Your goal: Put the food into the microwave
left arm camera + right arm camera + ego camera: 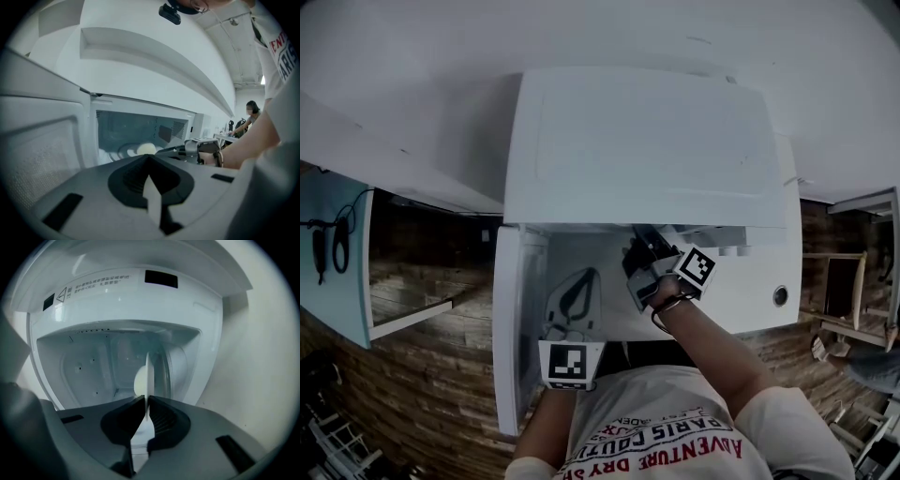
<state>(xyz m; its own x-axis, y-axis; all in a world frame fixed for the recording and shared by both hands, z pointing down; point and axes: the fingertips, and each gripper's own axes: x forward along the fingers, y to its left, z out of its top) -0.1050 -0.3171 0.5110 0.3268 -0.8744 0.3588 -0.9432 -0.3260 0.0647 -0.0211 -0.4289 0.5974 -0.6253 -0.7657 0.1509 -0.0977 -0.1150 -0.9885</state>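
Observation:
A white microwave (647,141) stands with its door (508,319) swung open to the left. Inside its cavity lies a white plate (123,151) with a pale round piece of food (146,148) on it. My right gripper (639,246) reaches into the opening. In the right gripper view this gripper (148,404) is shut on the thin plate rim (149,371), seen edge-on, with the food (139,380) just behind. My left gripper (579,281) hangs in front of the open door, jaws together and nothing between them; its own view shows it (152,187) facing the cavity, with the right gripper (185,151) at the plate's right side.
The open door (42,154) stands close on the left of my left gripper. A light blue panel (337,262) with a dangling cable is at the far left, over a wooden floor. A person (248,117) works at a table far off to the right.

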